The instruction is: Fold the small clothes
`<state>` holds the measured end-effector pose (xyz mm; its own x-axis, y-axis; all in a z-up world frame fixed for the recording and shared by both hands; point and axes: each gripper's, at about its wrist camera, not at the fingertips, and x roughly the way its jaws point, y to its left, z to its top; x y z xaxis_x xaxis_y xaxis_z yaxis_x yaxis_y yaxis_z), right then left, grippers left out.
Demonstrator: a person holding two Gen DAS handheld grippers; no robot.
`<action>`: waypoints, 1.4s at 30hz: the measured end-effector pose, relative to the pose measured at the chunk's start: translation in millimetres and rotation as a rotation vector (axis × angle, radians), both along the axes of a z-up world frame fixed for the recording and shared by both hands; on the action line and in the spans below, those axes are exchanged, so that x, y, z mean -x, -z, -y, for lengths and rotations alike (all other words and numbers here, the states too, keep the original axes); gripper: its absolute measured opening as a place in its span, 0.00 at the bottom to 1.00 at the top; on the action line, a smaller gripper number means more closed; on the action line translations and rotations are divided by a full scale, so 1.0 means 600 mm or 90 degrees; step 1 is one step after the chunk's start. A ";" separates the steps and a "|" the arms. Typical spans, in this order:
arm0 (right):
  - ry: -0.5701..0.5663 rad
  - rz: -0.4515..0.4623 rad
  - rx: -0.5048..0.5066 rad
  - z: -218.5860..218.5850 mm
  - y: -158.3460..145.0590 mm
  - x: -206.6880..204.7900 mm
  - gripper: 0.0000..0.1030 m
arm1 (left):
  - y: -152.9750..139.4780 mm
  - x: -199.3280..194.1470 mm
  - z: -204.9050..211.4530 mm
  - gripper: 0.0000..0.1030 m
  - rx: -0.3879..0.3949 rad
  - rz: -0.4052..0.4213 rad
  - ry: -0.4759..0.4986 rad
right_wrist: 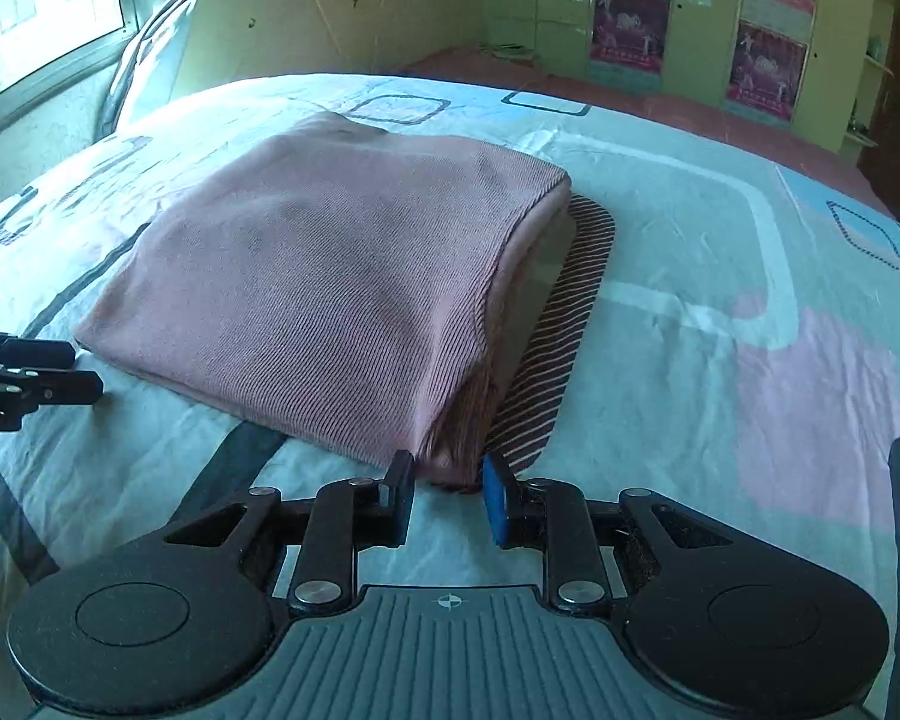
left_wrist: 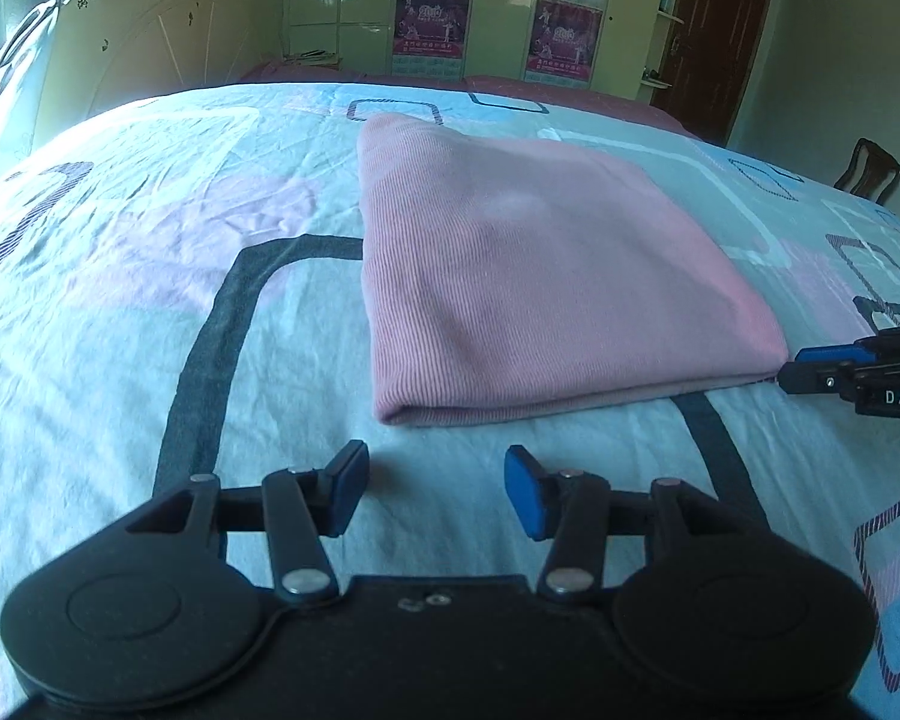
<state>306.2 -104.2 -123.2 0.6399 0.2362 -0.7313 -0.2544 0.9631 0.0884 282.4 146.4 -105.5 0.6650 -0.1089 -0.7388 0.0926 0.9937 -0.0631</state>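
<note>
The folded pink ribbed knit garment (left_wrist: 546,276) lies on the patterned bedsheet (left_wrist: 150,300) just ahead of the left gripper (left_wrist: 437,489) and touching the right gripper (right_wrist: 448,495) — both wide apart, empty — soft, light, limp, best pinched at its near corners.

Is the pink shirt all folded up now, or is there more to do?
Nearly finished. The pink garment already lies on the bed sheet folded into a neat square. Neither claw holds anything: the left claw is open just short of the near fold, and the right claw is open at the near corner. What may be left is tidying the layers showing along the right edge.
</note>
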 end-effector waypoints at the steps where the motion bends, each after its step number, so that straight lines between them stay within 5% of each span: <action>1: 0.005 0.004 -0.008 0.002 -0.004 0.011 0.23 | -0.002 0.007 0.001 0.46 -0.002 0.002 -0.003; 8: 0.034 0.019 -0.046 0.015 -0.031 0.093 0.24 | -0.029 0.066 0.018 0.56 -0.013 0.032 -0.007; 10: 0.041 0.029 -0.053 0.013 -0.044 0.117 0.24 | -0.040 0.085 0.029 0.68 -0.019 0.048 -0.006; 12: 0.050 0.037 -0.056 0.011 -0.056 0.137 0.25 | -0.054 0.111 0.043 1.00 -0.030 0.085 -0.016; 13: 0.064 0.045 -0.054 0.008 -0.063 0.149 0.52 | -0.063 0.126 0.048 0.99 -0.036 0.112 -0.021; 14: 0.078 0.058 -0.051 0.006 -0.070 0.160 1.00 | -0.071 0.137 0.054 0.99 -0.037 0.123 -0.016; 30: 0.110 0.135 -0.043 -0.022 -0.136 0.344 1.00 | -0.166 0.293 0.105 0.99 -0.024 0.166 -0.003; 42: 0.141 0.170 -0.066 0.000 -0.171 0.429 1.00 | -0.185 0.354 0.123 0.99 -0.025 0.190 -0.015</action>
